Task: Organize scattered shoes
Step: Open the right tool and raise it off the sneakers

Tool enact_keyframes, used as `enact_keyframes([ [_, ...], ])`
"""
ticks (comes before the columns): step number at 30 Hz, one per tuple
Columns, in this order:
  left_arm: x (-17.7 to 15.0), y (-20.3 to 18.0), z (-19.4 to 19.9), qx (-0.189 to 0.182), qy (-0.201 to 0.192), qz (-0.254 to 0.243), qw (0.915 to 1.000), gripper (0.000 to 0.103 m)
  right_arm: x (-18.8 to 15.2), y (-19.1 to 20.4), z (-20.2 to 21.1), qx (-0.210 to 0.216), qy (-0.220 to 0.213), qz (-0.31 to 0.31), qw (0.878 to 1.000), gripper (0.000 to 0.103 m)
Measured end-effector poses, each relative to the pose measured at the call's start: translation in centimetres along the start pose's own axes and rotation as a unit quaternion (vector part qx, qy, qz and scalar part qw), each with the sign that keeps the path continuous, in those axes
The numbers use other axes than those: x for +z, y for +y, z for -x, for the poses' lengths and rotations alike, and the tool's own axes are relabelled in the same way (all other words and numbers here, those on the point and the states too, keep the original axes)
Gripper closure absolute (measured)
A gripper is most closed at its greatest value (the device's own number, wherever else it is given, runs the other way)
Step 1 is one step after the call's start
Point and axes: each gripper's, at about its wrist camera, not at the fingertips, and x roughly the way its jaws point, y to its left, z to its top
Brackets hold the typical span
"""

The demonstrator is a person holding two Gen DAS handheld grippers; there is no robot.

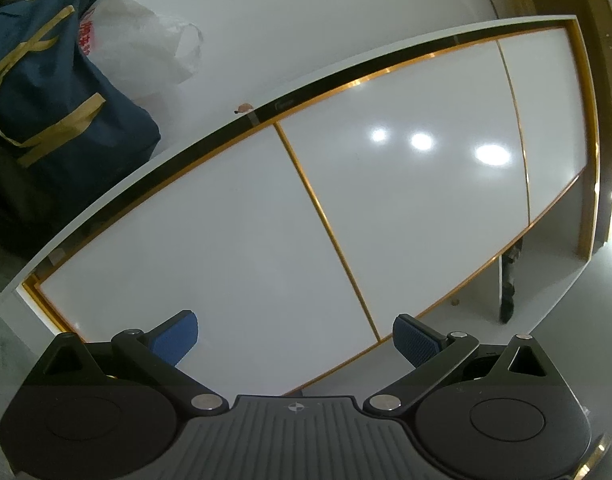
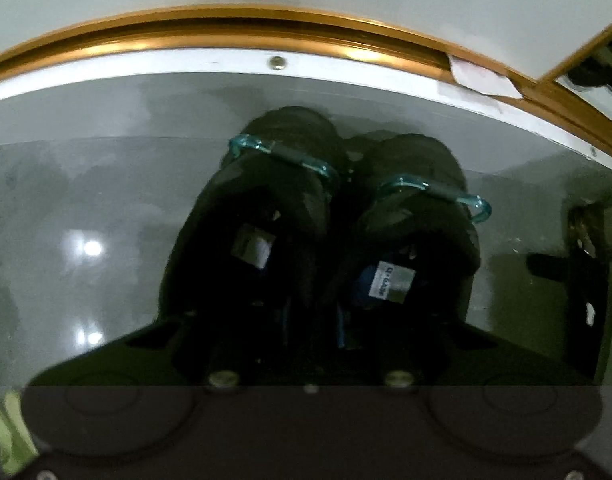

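Right gripper (image 2: 306, 320) looks clamped on a pair of black shoes (image 2: 318, 240) mid-frame, inside a gold-trimmed cabinet (image 2: 225, 24), though it's dark so hard to be sure. Left gripper (image 1: 295, 338) hangs wide, holding nothing, facing white sliding doors (image 1: 386, 180). Seems like the placing step; next needs setting them flat, then letting go.

A home entryway, by the look of it: a low white shoe cabinet (image 1: 233, 240) with gold-trimmed sliding doors stands against a plain wall, a dark blue bag (image 1: 45, 92) and a white plastic bag (image 1: 141, 40) sit on top, and black shoes (image 2: 330, 240) rest on a shelf inside.
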Motion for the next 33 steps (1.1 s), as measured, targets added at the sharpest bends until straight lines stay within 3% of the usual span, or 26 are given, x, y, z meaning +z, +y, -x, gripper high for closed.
enact_keyframes([
  [6,-0.2,-0.1,-0.3,-0.001,0.007,-0.005,1.0000,0.000,-0.6,0.9,0.0,0.007,-0.033,0.044,0.998,0.081],
  [8,-0.1,0.1,-0.2,0.001,0.006,-0.004,1.0000,0.000,-0.6,1.2,-0.1,-0.006,-0.034,0.038,0.999,0.073],
  [11,0.1,0.3,0.1,0.003,-0.001,0.000,1.0000,0.000,-0.8,1.3,0.5,-0.036,-0.035,0.015,0.999,0.050],
  [13,0.2,0.4,0.4,0.003,-0.007,0.005,1.0000,0.000,-1.1,0.9,2.2,-0.047,-0.057,0.008,0.997,0.044],
  [17,0.6,0.8,1.0,0.003,-0.020,0.016,0.9997,0.000,-3.4,-0.8,8.8,0.021,-0.137,-0.045,0.989,0.039],
  [19,0.8,0.9,1.3,0.003,-0.027,0.021,0.9994,0.000,-5.5,-0.4,11.7,0.052,-0.168,-0.043,0.983,0.035],
  [20,0.9,1.0,1.5,0.003,-0.030,0.024,0.9993,0.000,-6.6,0.1,13.2,0.059,-0.180,-0.033,0.981,0.034],
  [22,1.0,1.0,1.6,0.005,-0.031,0.022,0.9993,0.000,-9.7,1.3,16.0,0.060,-0.206,-0.001,0.977,0.022],
  [23,1.1,0.9,1.7,0.006,-0.032,0.021,0.9993,0.000,-10.9,1.6,16.9,0.055,-0.215,0.008,0.975,0.022],
  [27,2.5,-0.9,3.5,0.045,-0.034,-0.047,0.9973,0.000,-14.9,3.2,20.2,0.105,-0.227,-0.001,0.968,0.023],
  [28,2.9,-1.6,4.1,0.058,-0.036,-0.072,0.9951,0.000,-15.8,4.6,21.0,0.127,-0.224,0.026,0.966,0.023],
  [30,4.3,-4.0,6.9,0.119,-0.063,-0.138,0.9812,0.000,-17.6,7.6,22.4,0.165,-0.216,0.088,0.958,0.022],
  [32,5.1,-4.8,8.8,0.129,-0.084,-0.142,0.9779,0.000,-18.9,11.4,22.7,0.171,-0.198,0.170,0.950,0.022],
  [33,5.4,-4.8,9.5,0.116,-0.093,-0.132,0.9800,0.000,-19.8,14.1,22.5,0.177,-0.182,0.232,0.939,0.022],
])
